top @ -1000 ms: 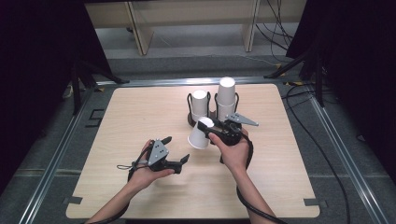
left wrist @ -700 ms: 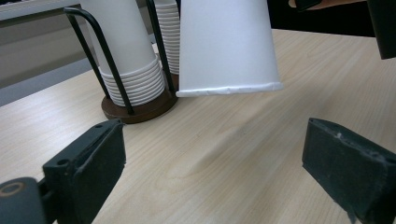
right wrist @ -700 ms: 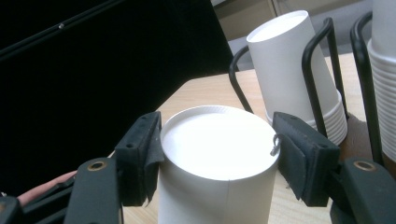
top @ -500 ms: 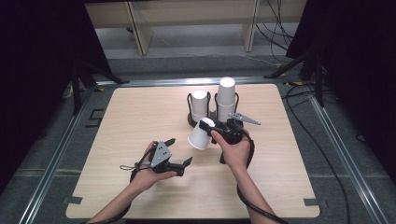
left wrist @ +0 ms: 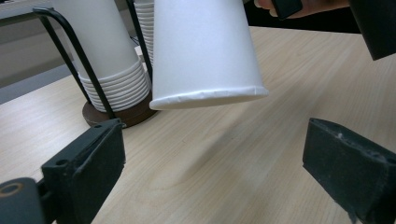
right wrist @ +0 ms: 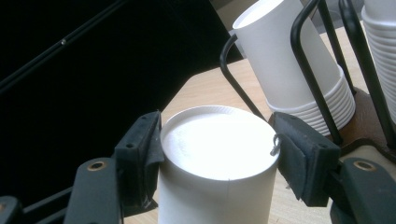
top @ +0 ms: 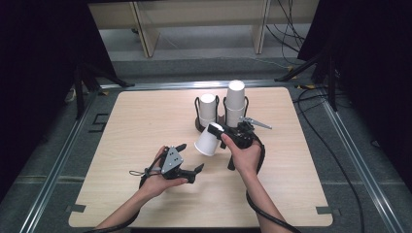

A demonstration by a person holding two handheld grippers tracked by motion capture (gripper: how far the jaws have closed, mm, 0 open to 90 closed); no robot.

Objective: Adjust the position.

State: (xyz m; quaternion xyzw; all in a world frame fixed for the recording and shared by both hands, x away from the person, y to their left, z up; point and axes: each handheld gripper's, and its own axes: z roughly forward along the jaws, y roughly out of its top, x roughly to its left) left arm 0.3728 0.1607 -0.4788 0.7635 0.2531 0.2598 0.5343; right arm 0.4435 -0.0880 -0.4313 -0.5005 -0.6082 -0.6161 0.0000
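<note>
Little has shifted: right gripper (top: 219,135) clamps the cup's (top: 208,141) base above mid-table, axis tilted, rim down-left toward the left gripper (top: 190,158), which waits open just near-left of it.

The person's forearms are bare, with no sleeves in the high view. The left gripper (top: 188,158) is black with a grey three-cornered plate studded with small screws on top, and a thin black cable loops from it. The right gripper (top: 217,132) is also black, bearing a grey plate and a thicker black cable; its foam-like pads (right wrist: 306,156) look worn, a screw hole in each finger arm.
</note>
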